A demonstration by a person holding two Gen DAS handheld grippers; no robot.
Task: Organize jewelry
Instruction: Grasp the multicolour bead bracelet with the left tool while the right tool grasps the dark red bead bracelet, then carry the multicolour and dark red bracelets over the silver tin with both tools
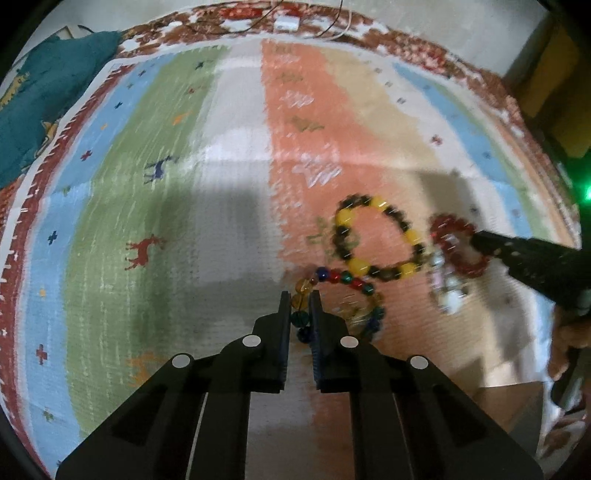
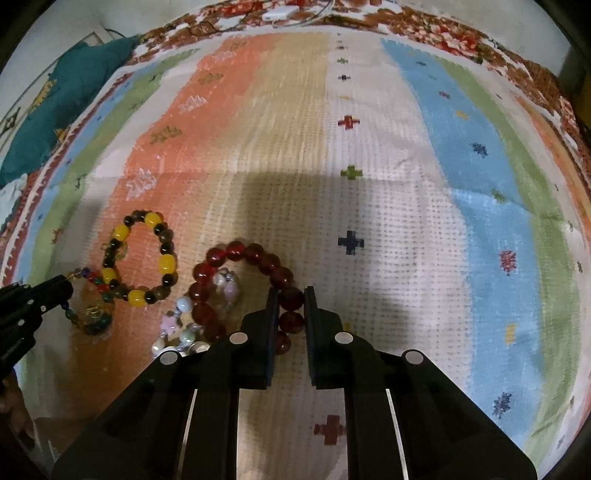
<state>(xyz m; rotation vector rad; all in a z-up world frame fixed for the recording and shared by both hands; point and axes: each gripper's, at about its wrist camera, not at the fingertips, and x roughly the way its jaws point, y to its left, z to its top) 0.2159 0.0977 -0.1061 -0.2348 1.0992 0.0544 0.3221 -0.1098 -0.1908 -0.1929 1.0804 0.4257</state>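
Striped rug (image 2: 369,147): red bracelet (image 2: 236,254) between right hand-held gripper (image 2: 291,295).

Left gripper (image 1: 300,297) pinches a multicolored bead bracelet (image 1: 345,295) on a striped rug (image 1: 166,184), beside a yellow-and-black bracelet (image 1: 376,238).

rug (image 2: 369,147): showing pastel stripes, small crosses
bracelet (image 2: 142,258): alternating yellow, dark beads
red bracelet (image 2: 243,254): glowing translucent red
cushion (image 1: 48,92): showing teal

1. a striped woven rug (image 2: 369,206) in green, blue, white, orange and beige, dotted with small crosses and animal figures.
2. a teal cushion (image 1: 48,99) at the far left edge.
3. a white adapter with cords (image 1: 286,23) beyond the far border.
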